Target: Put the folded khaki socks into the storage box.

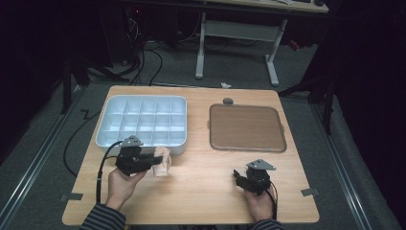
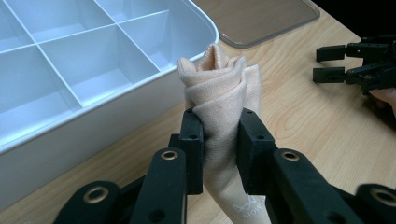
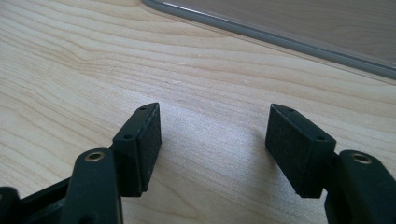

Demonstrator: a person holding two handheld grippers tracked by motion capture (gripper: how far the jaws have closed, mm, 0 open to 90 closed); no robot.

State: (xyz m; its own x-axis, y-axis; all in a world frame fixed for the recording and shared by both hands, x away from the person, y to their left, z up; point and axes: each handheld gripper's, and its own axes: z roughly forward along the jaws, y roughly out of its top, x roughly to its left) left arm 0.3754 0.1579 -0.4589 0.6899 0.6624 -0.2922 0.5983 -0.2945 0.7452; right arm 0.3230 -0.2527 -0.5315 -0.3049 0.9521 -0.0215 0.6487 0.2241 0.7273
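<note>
A rolled peach-coloured cloth [image 2: 219,107] stands roughly upright, its long axis rising from the tabletop [image 1: 201,191], pinched at mid-height between the two black jaws of the left gripper [image 2: 219,149], which is closed on it; the coiled top of the roll stands above the jaws and its lower end runs below them, where contact with the wood cannot be made out. In the high view the cloth [image 1: 163,160] sits just beside the near right corner of the white compartment box [image 1: 143,103], whose rim lies immediately beyond and to the left of the gripper [image 1: 155,160]. The nearest compartments [image 2: 154,35] are open and bare, so the judged next move, lifting the roll over the rim and lowering it into one, turns on the box lying ahead and left of the cloth, with the wall edge to be cleared first. The left hand [image 1: 122,184] is plainly the nearer to both cloth and box. The right gripper [image 3: 212,140] rests well apart on the right half of the tabletop, its jaws spread wide with nothing between them, and it shows farther off from the left gripper's camera [image 2: 355,63]. Beyond it lies a flat brown lid [image 1: 246,127], to the right of the box. Bare wood between the two grippers leaves ample room for moving.
</note>
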